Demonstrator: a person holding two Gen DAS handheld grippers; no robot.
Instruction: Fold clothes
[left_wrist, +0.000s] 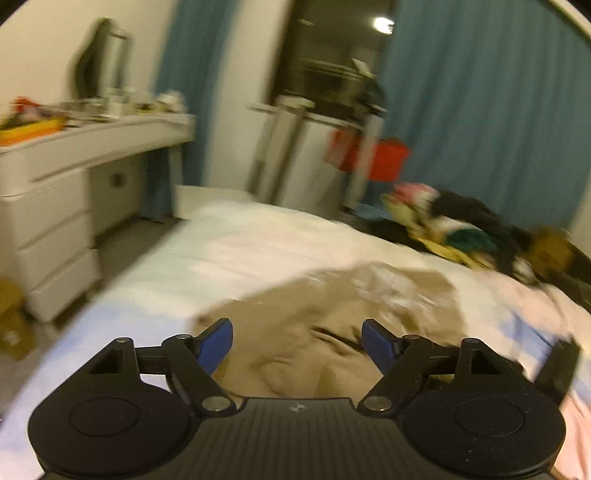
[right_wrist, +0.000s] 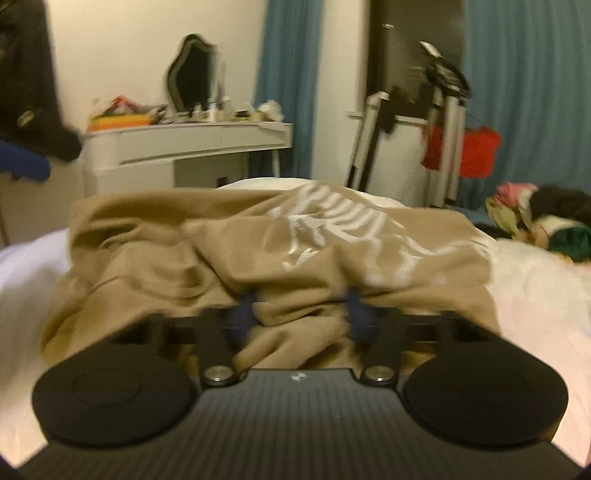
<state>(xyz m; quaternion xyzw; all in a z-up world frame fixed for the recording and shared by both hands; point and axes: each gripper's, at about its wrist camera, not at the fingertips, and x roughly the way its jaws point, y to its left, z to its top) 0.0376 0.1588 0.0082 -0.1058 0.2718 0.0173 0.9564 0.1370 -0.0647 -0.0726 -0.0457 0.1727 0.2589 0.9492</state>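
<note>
Left gripper (left_wrist: 297, 345): blue-padded jaws spread wide and grasping nothing, hovering over rumpled tan cloth.
Right gripper (right_wrist: 301, 312): blurred; the blue pads (right_wrist: 243, 314) sit among a bunched fold of the cloth with fabric between them, yet a gap shows between the pads, so whether they pinch it I cannot tell.
Tan garment (right_wrist: 229, 240): a beige top with a white print (right_wrist: 332, 229) on it, lying crumpled on the bed; it starts right at the right gripper's fingertips and spreads ahead of it and to both sides. In the left wrist view it lies directly under and ahead of the open jaws.
Bed (left_wrist: 229, 254): white cover, stretching out beyond the garment in both views.
Clothes pile (left_wrist: 461, 229): mixed colours, black, pink, green and yellow, on the bed well ahead and to the right of the left gripper.
Dressing table (right_wrist: 192, 144): white, cluttered, with a dark-framed mirror (right_wrist: 194, 74) on top, past the bed and to the left of the right gripper.
Curtains (left_wrist: 480, 110): blue, at the far wall.
Red bag (right_wrist: 476, 151): hanging on a metal stand, far ahead on the right.
</note>
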